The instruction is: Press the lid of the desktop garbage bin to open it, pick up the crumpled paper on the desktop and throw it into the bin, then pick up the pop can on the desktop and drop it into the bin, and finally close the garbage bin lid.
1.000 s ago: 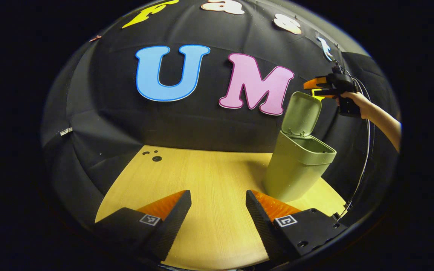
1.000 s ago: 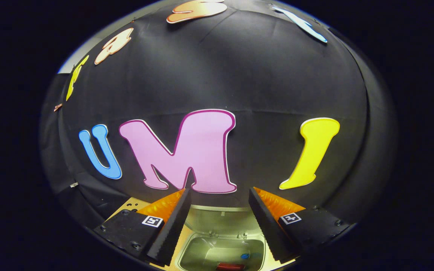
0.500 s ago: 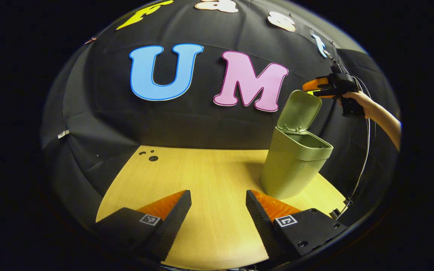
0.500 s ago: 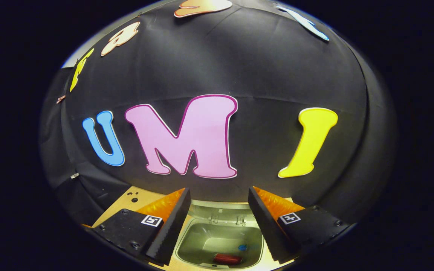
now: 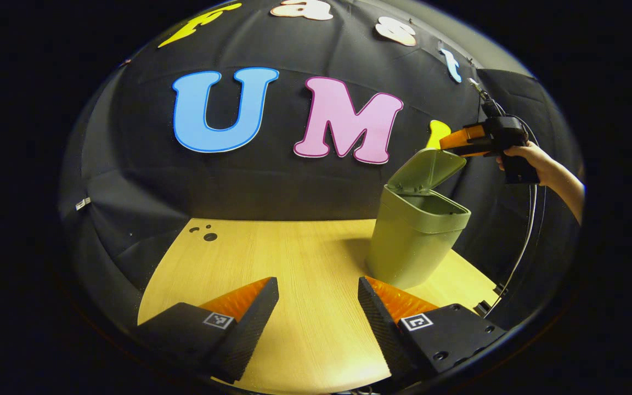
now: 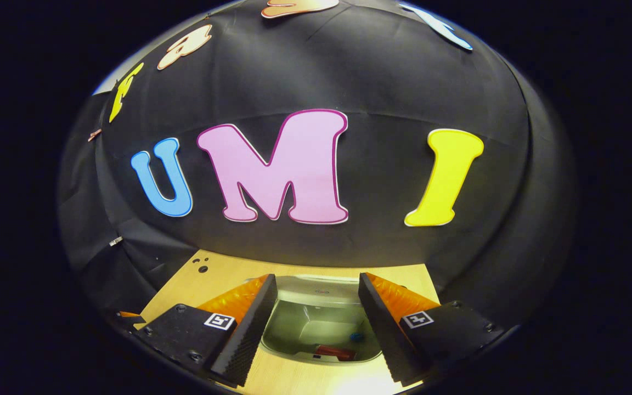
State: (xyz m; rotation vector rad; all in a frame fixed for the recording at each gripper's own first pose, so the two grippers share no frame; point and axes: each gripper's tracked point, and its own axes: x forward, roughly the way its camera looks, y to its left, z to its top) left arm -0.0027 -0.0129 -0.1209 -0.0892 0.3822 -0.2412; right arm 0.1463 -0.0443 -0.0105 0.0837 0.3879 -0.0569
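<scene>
Left gripper [image 5: 317, 307] hangs low over the wooden table [image 5: 294, 263], fingers spread wide on nothing. Further right stands the green bin [image 5: 415, 241], its lid [image 5: 423, 171] tilted half open, the can's red [image 6: 335, 353] just visible inside. Above the lid's raised edge, a hand [image 5: 535, 162] on an outstretched forearm holds the right gripper [image 6: 316, 307] level, fingers parted and empty.
</scene>
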